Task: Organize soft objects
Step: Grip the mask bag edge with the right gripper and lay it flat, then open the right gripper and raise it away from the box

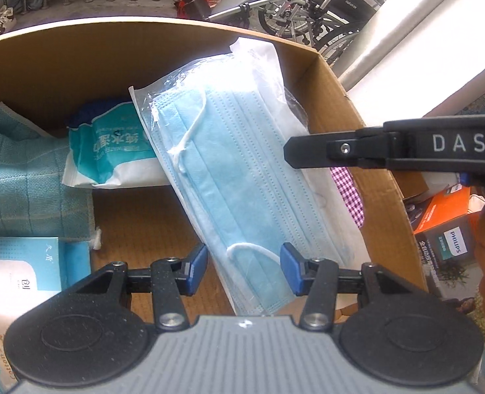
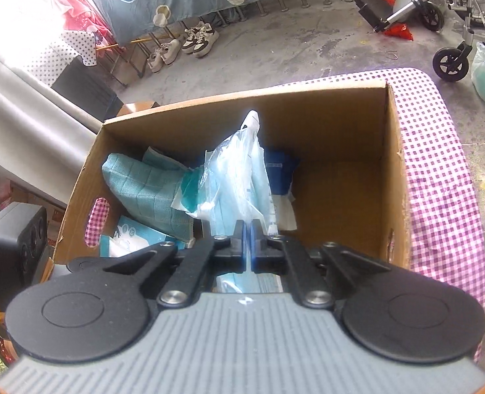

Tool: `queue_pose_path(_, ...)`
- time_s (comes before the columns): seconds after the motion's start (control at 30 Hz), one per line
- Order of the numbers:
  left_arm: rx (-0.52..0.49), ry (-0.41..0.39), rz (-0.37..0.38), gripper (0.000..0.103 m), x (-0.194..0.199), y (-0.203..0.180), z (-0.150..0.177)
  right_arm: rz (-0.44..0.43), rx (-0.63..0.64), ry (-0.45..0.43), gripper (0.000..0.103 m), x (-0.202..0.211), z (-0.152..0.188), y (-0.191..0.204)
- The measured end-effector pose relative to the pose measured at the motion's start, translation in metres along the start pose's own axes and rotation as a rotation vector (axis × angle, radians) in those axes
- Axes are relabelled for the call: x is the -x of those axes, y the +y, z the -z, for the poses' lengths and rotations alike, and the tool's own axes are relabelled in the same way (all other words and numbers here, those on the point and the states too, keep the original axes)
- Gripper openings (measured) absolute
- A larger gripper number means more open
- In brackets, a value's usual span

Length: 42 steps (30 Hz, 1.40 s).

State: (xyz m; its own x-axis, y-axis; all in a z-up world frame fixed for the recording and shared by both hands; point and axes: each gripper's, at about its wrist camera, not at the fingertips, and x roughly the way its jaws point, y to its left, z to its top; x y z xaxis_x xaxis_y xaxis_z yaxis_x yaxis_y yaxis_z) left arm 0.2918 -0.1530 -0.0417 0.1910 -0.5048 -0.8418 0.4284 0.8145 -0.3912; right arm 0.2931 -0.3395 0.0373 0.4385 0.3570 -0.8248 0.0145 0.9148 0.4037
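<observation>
The cardboard box (image 2: 341,138) stood open on a bench under a purple-checked cloth (image 2: 439,197), and it already held the soft goods: a teal woven cloth (image 1: 22,177), a wet-wipes pack (image 1: 111,151), a cotton-swab packet (image 1: 15,272) and, largest in the left view, a clear bag of blue face masks (image 1: 229,170) leaning across the floor of the box toward its right wall. The step in hand looked like lifting or re-seating that bag. The right gripper (image 2: 248,246) had its jaws pressed together on the bag's near edge, the plastic rising crumpled in front of it. The left gripper (image 1: 244,269) hung over the bag's lower end with its jaws partly open, a pad on either side and neither clearly touching. The next move likely called for the right hand to carry the pinched bag to a free spot, probably the bare right side of the box, and lay it flat there.
</observation>
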Motion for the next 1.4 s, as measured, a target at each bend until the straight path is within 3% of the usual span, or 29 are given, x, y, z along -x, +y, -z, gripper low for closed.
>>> queue_pose_path(0.23,-0.028,0.027,0.116,0.050,-0.016,-0.028,-0.011,0.142,-0.021,-0.016,0.001,0.032,0.001,-0.018)
queue_pose_path(0.4,-0.013,0.052,0.157,0.055,-0.032,-0.041,-0.021,0.225,-0.035,-0.033,0.005,0.039,0.003,-0.027)
queue_pose_path(0.5,0.001,0.049,0.183,0.064,-0.035,-0.042,-0.023,0.231,-0.031,-0.046,0.005,0.039,0.003,-0.027)
queue_pose_path(0.77,0.017,0.016,0.199,0.068,-0.026,-0.045,-0.022,0.221,-0.012,-0.075,0.013,0.049,0.005,-0.025)
queue_pose_path(0.9,0.010,-0.044,0.181,0.078,0.002,-0.040,-0.019,0.127,-0.019,-0.144,0.022,0.074,0.009,-0.016)
queue_pose_path(1.0,0.002,-0.111,0.182,0.083,0.036,-0.036,-0.010,0.047,0.008,-0.217,0.036,0.102,0.020,0.000)
queue_pose_path(1.07,0.007,-0.164,0.183,0.085,0.061,-0.032,-0.005,-0.001,0.035,-0.270,0.052,0.119,0.027,0.012)
queue_pose_path(1.2,0.031,-0.298,0.189,0.092,0.116,-0.023,0.007,-0.125,0.044,-0.358,0.060,0.148,0.035,0.031)
queue_pose_path(1.4,0.071,-0.462,0.131,0.094,0.195,-0.007,0.052,-0.336,0.024,-0.389,0.065,0.166,0.049,0.063)
